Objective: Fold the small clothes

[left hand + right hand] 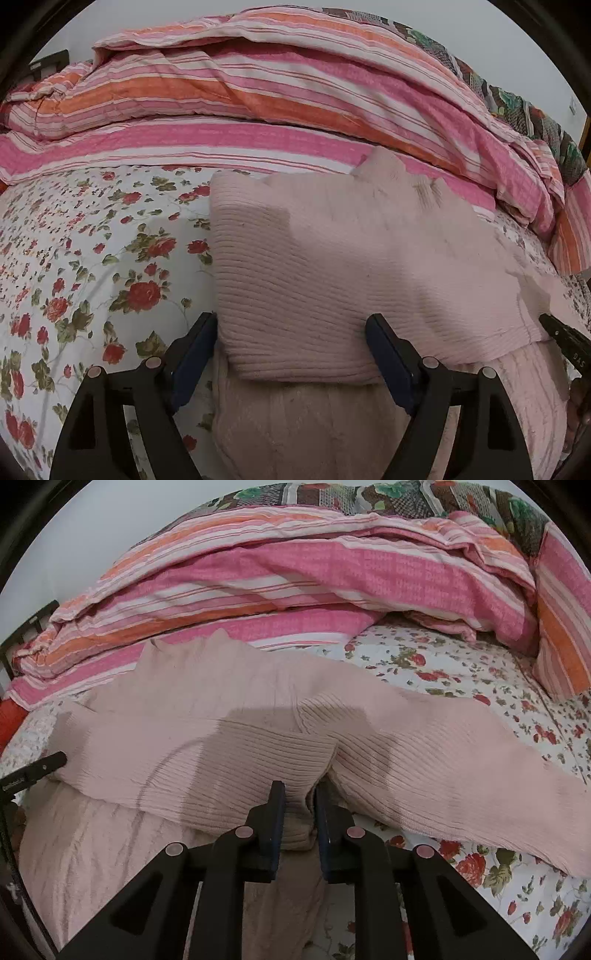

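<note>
A pale pink ribbed knit sweater lies on the floral bedsheet, its left sleeve folded across the body. My left gripper is open, its jaws wide apart astride the folded sleeve's near edge. In the right wrist view the sweater spreads across the bed, its right sleeve stretched out to the right. My right gripper is shut on a pinch of the sweater at the sleeve's base. Each gripper's tip shows at the edge of the other's view.
A pink, orange and white striped quilt is heaped along the far side of the bed and also shows in the right wrist view. A striped pillow sits at the right. A patterned blanket lies behind.
</note>
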A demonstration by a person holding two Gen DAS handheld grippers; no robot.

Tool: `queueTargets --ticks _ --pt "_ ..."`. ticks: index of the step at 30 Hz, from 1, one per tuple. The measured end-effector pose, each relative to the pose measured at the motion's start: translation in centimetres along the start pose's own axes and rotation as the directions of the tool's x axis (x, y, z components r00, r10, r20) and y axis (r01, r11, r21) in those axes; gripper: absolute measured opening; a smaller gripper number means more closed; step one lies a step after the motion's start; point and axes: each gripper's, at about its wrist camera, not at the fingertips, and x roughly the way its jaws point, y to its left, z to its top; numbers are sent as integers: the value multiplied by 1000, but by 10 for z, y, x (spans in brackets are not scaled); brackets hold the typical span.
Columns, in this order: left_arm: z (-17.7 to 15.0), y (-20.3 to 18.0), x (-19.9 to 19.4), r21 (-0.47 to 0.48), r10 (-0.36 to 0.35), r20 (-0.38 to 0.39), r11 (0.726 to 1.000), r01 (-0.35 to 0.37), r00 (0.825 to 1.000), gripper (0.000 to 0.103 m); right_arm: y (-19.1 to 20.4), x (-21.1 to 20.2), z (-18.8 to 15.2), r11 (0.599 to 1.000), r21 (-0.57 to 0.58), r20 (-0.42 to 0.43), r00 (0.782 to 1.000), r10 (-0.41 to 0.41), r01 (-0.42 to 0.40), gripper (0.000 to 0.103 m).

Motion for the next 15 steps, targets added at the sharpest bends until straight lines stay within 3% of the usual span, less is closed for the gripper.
queueTargets --ticks 4,15 --pt "-1 0 -1 -17 -4 7 1000 4 1000 81 6 -1 -2 999 -31 7 1000 -21 21 21" --pt "-2 -3 -1 -16 19 4 1000 -19 1000 76 2 0 -4 999 -6 -8 999 51 -51 30"
